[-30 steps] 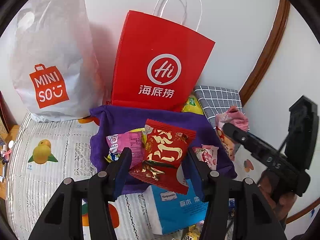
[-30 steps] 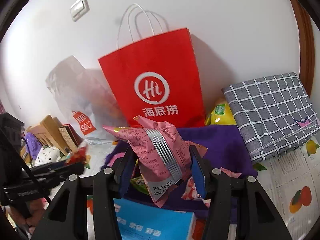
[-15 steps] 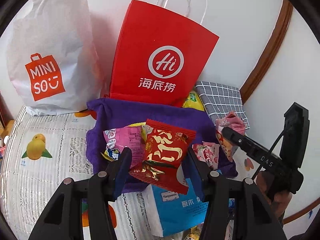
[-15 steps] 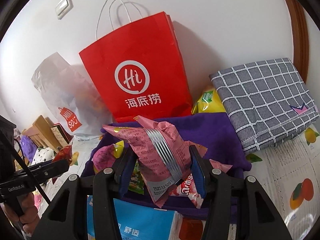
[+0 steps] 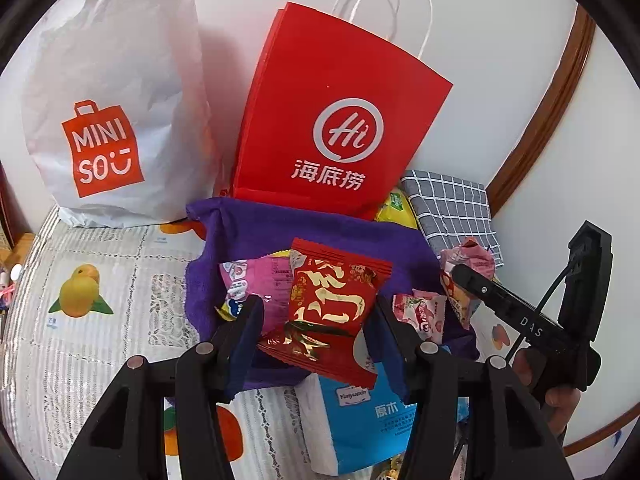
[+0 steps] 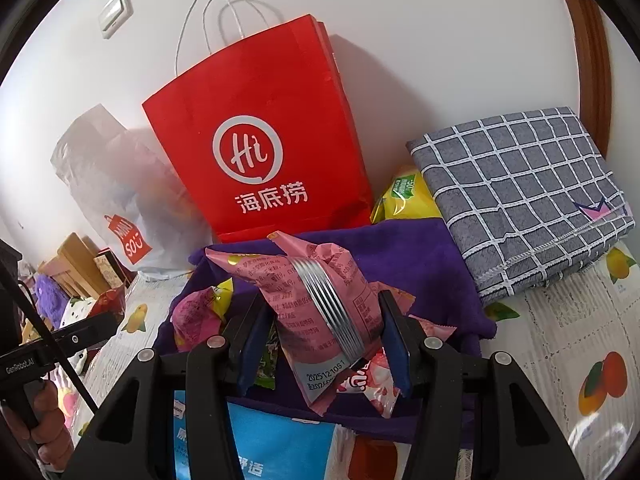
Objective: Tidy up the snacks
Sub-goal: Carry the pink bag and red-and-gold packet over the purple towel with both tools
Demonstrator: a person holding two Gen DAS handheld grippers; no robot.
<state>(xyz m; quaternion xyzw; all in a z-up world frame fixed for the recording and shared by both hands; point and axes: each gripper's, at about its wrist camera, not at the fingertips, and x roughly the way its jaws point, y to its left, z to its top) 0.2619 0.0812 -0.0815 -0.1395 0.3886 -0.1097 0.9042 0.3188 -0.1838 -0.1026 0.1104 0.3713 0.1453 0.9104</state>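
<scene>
While I hold both hands above the purple cloth [image 5: 320, 232], my left tongs [image 5: 318, 332] are clamped on a red snack packet [image 5: 334, 304]: glossy, with gold lettering, crimped saw-tooth ends and its lower part folded toward the camera. My right tongs [image 6: 326, 338] are clamped on a pink snack packet [image 6: 320, 292], puffy and creased, printed with small text and a date stamp at its lower end, with a silver ribbed seam running down its back. Both packets hang in the air over the cloth, which is spread on a worktop covered with a fruit-printed sheet [image 5: 100, 320].

On the cloth I count a flat pink packet [image 5: 262, 280] beside the left tongs and a small pink-and-white packet [image 5: 422, 314] near the right edge; in the right wrist view a crumpled pink packet [image 6: 196, 316] and a green one [image 6: 268, 360] also show.

Behind the cloth stand two bags, one red paper bag [image 5: 332, 128] with white cord handles and one white plastic bag [image 5: 112, 112] with an orange logo. A yellow packet [image 6: 404, 196] lies between the red bag and one folded grey checked cloth [image 6: 524, 196]. One blue-and-white pack [image 5: 360, 420] lies under the tongs at the near edge.
</scene>
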